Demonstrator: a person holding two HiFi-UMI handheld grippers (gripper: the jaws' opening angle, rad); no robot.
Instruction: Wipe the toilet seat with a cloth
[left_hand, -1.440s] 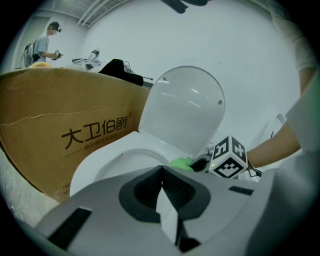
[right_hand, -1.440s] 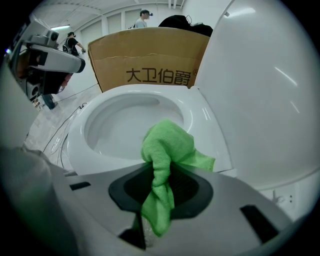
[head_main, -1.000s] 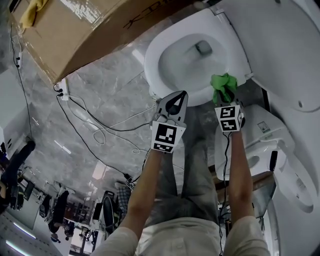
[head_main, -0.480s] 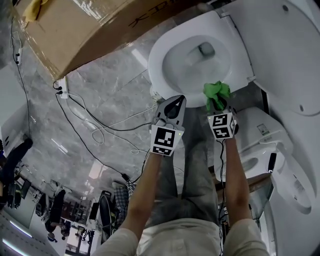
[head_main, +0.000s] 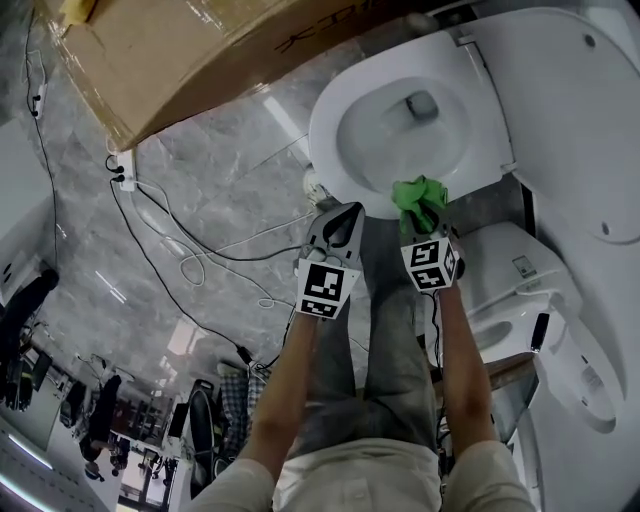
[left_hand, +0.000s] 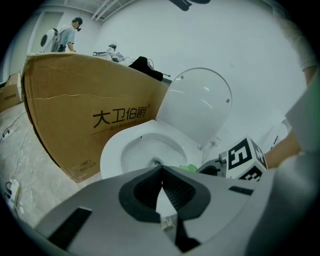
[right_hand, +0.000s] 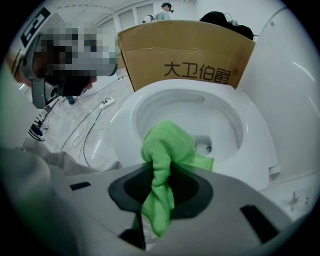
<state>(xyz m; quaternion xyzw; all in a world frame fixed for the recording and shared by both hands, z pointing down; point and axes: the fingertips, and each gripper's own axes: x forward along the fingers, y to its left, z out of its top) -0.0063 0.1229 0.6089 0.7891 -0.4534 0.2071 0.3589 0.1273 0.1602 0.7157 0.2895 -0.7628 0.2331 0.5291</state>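
The white toilet seat (head_main: 330, 150) rings the bowl, its lid (head_main: 570, 130) standing open at the right. A green cloth (head_main: 420, 200) rests against the seat's near rim, and my right gripper (head_main: 420, 218) is shut on it. In the right gripper view the cloth (right_hand: 167, 150) bunches out of the shut gripper (right_hand: 162, 172) above the seat (right_hand: 250, 130). My left gripper (head_main: 350, 210) hangs just left of it, shut and holding nothing, off the rim. In the left gripper view the left gripper (left_hand: 161, 169) points at the seat (left_hand: 112, 150), with a bit of cloth (left_hand: 189, 168) showing.
A large cardboard box (head_main: 190, 50) stands left of the toilet. A power strip and loose cables (head_main: 200, 260) lie on the marble floor. A second toilet (head_main: 510, 290) sits at the right, close beside my right arm. My legs are below the grippers.
My right gripper has carried the cloth leftward along the seat's near rim, from the right side toward the front. The left gripper stayed shut and drifted along with it.
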